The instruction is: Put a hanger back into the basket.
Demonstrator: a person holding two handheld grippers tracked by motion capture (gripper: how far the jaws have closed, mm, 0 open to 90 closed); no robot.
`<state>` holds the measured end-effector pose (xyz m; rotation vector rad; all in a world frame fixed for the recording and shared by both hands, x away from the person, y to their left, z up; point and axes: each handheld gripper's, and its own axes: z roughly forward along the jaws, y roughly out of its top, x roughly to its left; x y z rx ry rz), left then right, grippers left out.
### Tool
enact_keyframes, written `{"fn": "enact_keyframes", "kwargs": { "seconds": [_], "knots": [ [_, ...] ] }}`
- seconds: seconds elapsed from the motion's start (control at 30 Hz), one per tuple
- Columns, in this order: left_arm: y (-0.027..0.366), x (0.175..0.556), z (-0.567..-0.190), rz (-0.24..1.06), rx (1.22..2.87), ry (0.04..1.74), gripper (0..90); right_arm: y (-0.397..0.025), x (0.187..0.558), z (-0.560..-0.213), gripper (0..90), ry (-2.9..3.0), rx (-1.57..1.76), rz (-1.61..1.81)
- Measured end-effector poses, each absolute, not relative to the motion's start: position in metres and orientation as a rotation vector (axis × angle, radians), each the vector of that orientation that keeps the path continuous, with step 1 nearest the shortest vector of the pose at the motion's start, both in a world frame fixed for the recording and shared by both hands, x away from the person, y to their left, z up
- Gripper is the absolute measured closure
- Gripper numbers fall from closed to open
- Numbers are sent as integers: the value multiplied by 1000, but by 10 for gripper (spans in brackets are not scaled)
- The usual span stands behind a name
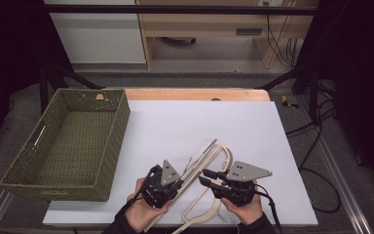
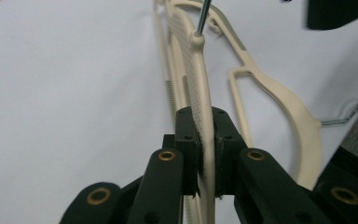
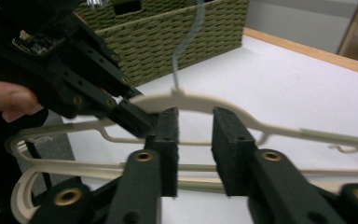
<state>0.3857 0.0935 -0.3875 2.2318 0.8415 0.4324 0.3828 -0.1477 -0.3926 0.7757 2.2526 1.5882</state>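
Your left hand-held gripper (image 2: pixel 206 154) is clamped on a cream plastic hanger (image 2: pixel 200 84): both pads press the hanger's textured upper arm, which stands on edge between them. In the high view this left hand-held gripper (image 1: pixel 168 184) sits at the near edge of the desk (image 1: pixel 175 122), with your hand wrapped around its body.

Your right hand-held gripper (image 3: pixel 195 140) has its jaws parted, with a clear gap between the pads; they straddle the lower bar of a hanger without touching it. In the high view the right hand-held gripper (image 1: pixel 214 183) lies just beside the left one, near the desk's front edge.

The hanger is slim, cream-coloured, with a ribbed non-slip strip along its shoulder, a metal hook (image 2: pixel 202 16) and small notches near the ends. A second hanger (image 1: pixel 209 204) of the same colour lies flat on the white desk surface, overlapping the first.

Hard to read: in the right gripper view the hook (image 3: pixel 186 42) is blurred. In the high view the near ends of both hangers are covered by your hands, and which bar belongs to which hanger cannot be told.

A green woven basket (image 1: pixel 104 141) stands at the desk's left side.
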Motion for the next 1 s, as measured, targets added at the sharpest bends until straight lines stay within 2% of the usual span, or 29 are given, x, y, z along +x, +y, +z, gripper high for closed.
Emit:
{"fn": "enact_keyframes", "kwargs": {
  "seconds": [0.17,0.37,0.5,0.67,1.0],
  "knots": [
    [108,397,-387,422,2189,897,854,-167,388,-395,580,2185,871,1574],
    [133,405,-375,371,2081,917,856,-187,393,-399,358,2127,965,1525],
    [148,405,-361,383,2026,889,856,-197,397,-400,210,2082,1043,1496],
    [163,406,-347,387,1977,861,857,-208,399,-399,141,2038,1095,1480],
    [181,406,-305,445,1943,787,857,-222,399,-393,89,1985,1129,1477]
  ]
}}
